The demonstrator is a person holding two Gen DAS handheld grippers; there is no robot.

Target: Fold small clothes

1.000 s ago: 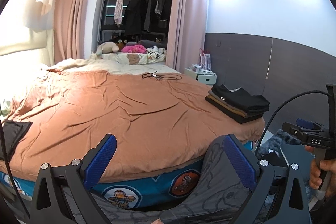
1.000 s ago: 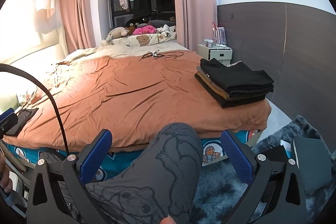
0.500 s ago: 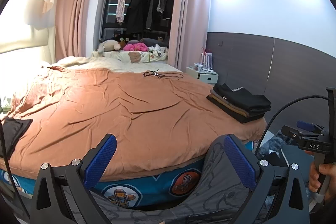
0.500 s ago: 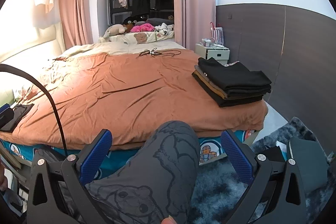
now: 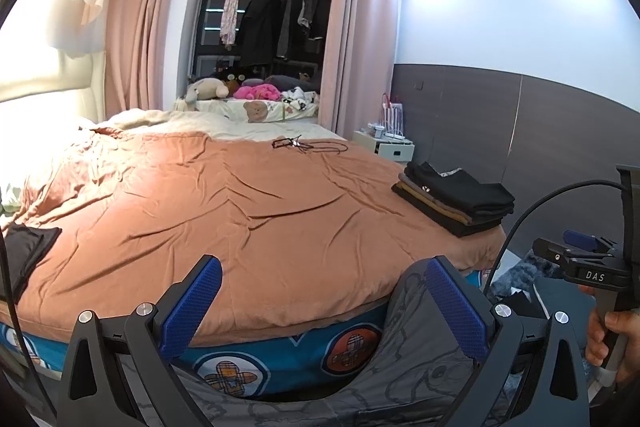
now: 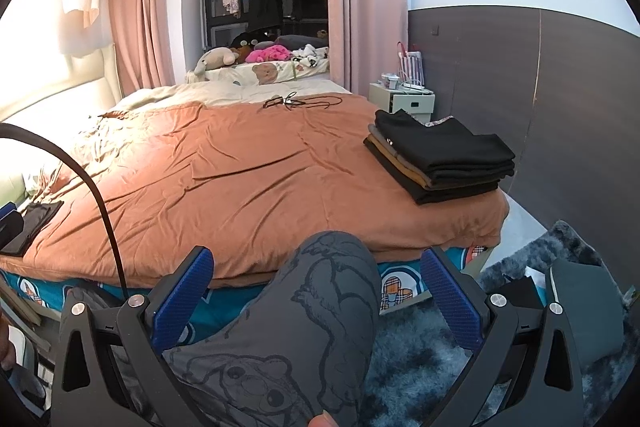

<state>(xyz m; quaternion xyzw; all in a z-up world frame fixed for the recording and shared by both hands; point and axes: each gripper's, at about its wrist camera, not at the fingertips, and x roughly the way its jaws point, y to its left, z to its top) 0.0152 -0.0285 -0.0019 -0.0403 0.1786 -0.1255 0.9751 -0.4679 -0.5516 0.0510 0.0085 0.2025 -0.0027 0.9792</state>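
Left wrist view: left tongs (image 5: 320, 301) spread wide, empty, held low at near edge of bed (image 5: 248, 211). Folded stack (image 5: 456, 199) of dark clothes at right near corner of bed. One flat dark garment (image 5: 24, 255) at left edge, apparently unfolded.

Right wrist view: right tongs (image 6: 316, 295) spread wide, empty, above person's knee (image 6: 320, 307). Stack (image 6: 440, 155) neat; dark garment (image 6: 36, 219) far left. Judgement: most folding done, one piece possibly left.
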